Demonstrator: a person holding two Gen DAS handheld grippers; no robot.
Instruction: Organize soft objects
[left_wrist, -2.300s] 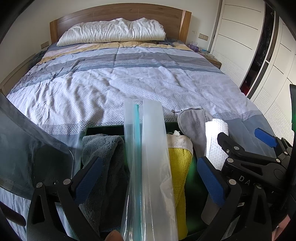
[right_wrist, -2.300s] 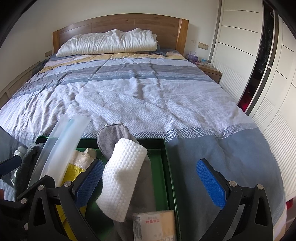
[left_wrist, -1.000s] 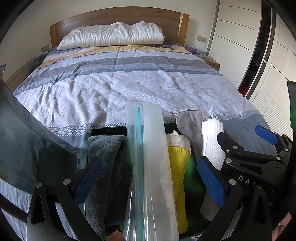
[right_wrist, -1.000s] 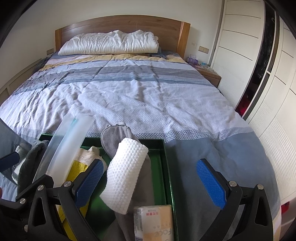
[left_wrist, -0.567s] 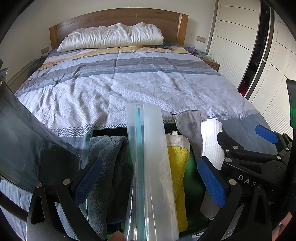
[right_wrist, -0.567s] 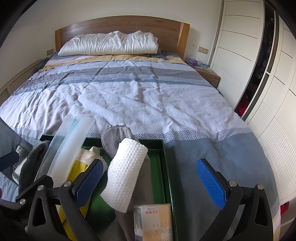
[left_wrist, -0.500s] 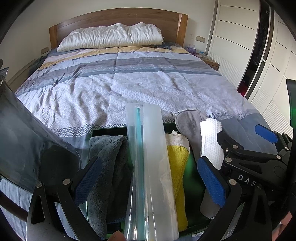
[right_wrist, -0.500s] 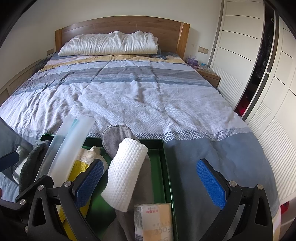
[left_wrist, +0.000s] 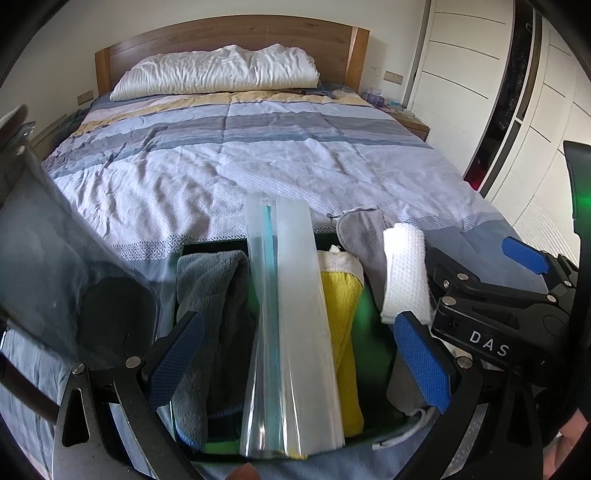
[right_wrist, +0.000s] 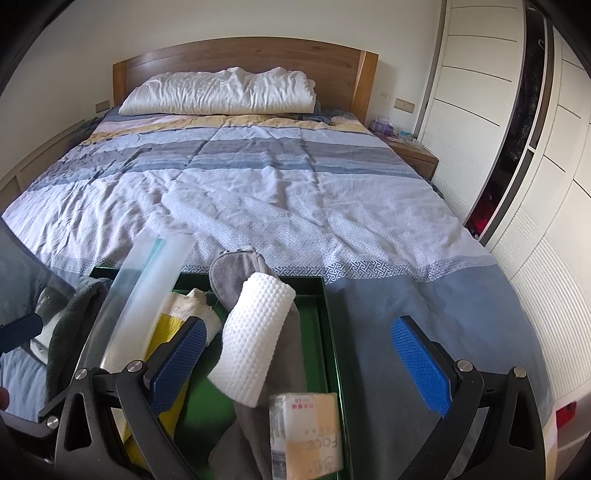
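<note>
Green tray (right_wrist: 327, 321): unmoved since earlier. "DAS" read on right gripper (right_wrist: 301, 363) at 3 o'clock; left gripper (left_wrist: 301, 358), both fingers spread.

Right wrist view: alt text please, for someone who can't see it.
An open hand-held gripper hovers over a green tray at the foot of a bed. The tray holds a white rolled cloth, grey cloth, yellow towel and tissue pack.

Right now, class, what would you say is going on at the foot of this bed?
A person holds two tongs over a green tray resting on the bed. The tray holds a dark grey towel, a yellow cloth, a clear plastic bag, a white waffle cloth and a tissue pack. The left tongs and right tongs are both open, gripping nothing.
</note>
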